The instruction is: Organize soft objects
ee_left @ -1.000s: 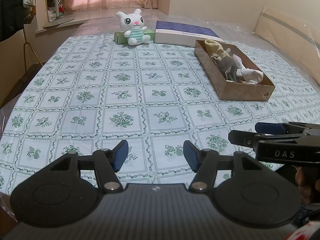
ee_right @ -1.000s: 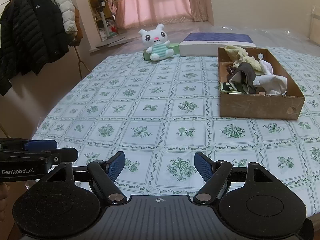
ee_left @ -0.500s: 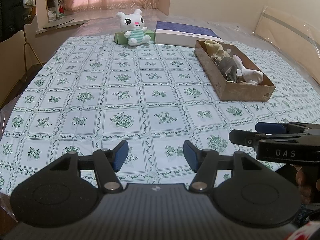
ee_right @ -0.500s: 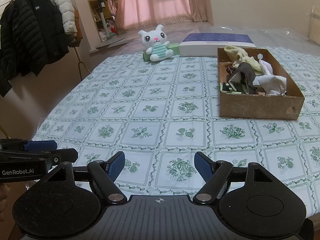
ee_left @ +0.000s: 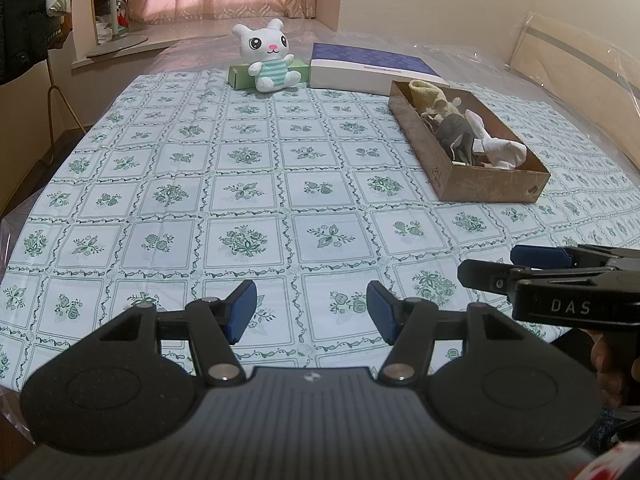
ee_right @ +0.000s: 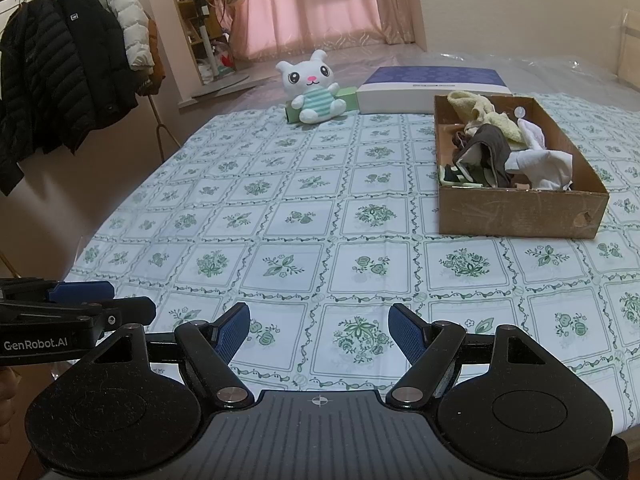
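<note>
Grippers hover level (fingers apart) above tablecloth.

Hardly anything to call across this last second. The left gripper and the right gripper show no opening, no closing and no travel that can be made out. In the left wrist view, the far end of the table with the plush bunny and the cardboard box wobbles by the faintest trace in the frame, too small to give a direction. In the right wrist view, the tip of the left gripper at the left edge sits perhaps a hair lower. Nothing in the box has shifted.
</note>
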A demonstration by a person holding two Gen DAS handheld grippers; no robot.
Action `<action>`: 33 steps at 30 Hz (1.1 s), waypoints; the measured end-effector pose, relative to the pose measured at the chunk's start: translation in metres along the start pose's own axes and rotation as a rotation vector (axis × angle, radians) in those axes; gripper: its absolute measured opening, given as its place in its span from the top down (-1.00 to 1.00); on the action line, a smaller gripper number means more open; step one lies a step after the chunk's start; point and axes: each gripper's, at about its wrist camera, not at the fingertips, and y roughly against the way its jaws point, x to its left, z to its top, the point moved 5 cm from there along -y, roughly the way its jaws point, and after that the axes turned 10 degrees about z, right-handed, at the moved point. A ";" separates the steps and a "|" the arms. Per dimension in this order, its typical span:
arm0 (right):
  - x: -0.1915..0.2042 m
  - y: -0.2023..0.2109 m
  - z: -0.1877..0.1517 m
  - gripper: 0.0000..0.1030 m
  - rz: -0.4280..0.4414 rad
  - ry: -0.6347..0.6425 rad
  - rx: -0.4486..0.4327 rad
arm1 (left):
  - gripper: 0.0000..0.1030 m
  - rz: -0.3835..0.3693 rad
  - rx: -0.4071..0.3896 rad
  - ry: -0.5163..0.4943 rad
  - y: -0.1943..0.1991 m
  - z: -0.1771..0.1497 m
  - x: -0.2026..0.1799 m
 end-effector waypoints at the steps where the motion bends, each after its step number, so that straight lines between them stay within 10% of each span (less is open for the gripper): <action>1: 0.000 0.000 0.000 -0.48 0.000 0.001 -0.001 | -0.13 0.000 -0.001 0.001 0.000 0.000 0.000; 33: -0.003 -0.001 -0.001 -0.48 -0.004 -0.006 -0.001 | -0.13 0.000 -0.002 -0.001 0.000 0.001 0.000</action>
